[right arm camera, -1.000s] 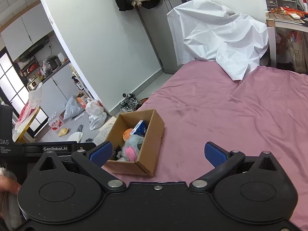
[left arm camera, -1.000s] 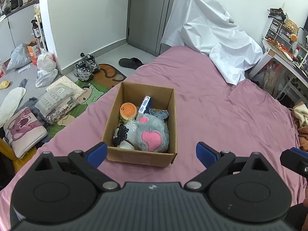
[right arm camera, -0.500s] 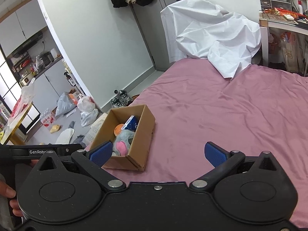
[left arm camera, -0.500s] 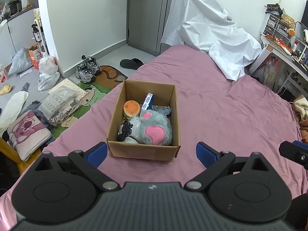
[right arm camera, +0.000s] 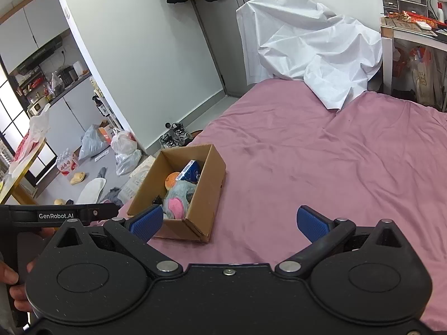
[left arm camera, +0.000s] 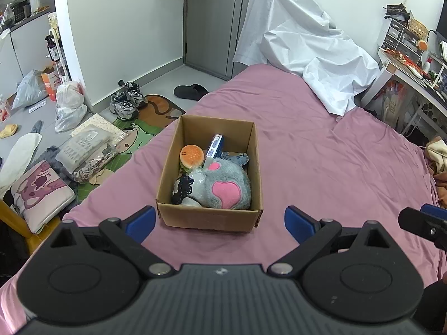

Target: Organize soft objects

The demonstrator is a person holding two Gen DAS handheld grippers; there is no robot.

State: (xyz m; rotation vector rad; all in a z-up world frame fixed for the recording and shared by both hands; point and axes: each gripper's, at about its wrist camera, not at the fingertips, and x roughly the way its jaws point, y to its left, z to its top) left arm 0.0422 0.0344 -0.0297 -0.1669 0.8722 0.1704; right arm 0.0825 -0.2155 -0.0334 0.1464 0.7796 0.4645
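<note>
While both tools hang above the near end of the bed, the left claw (left arm camera: 219, 222) stands wide open with nothing between its blue pads (left arm camera: 141, 221), and the right claw (right arm camera: 229, 223) is spread just as wide and equally empty. Straight ahead of the left claw, just beyond its fingertips and centred in the gap between them, sits an open cardboard box (left arm camera: 209, 217) on the pink bedsheet (left arm camera: 321, 167). From the right claw's view the same box (right arm camera: 206, 189) lies ahead and to the left, its near corner just past the left pad.

Inside the box the soft things are packed close — a grey plush toy (left arm camera: 223, 187) with a pink heart patch fills the near right part, a small burger-shaped toy (left arm camera: 191, 156) rests at the left wall, a blue-and-white packet (left arm camera: 215, 146) stands upright toward the back, and a dark knitted piece (left arm camera: 183, 188) lies at the near left corner. A bit of blue plush shows behind the grey toy; what it is cannot be told.

Farther up the bed a crumpled white sheet (left arm camera: 304, 50) is draped over something tall. On the floor to the left are sneakers (left arm camera: 127, 103), plastic bags (left arm camera: 69, 106) and a pink cushion (left arm camera: 42, 189). A cluttered desk (left arm camera: 413, 69) stands at the right edge of the bed.
</note>
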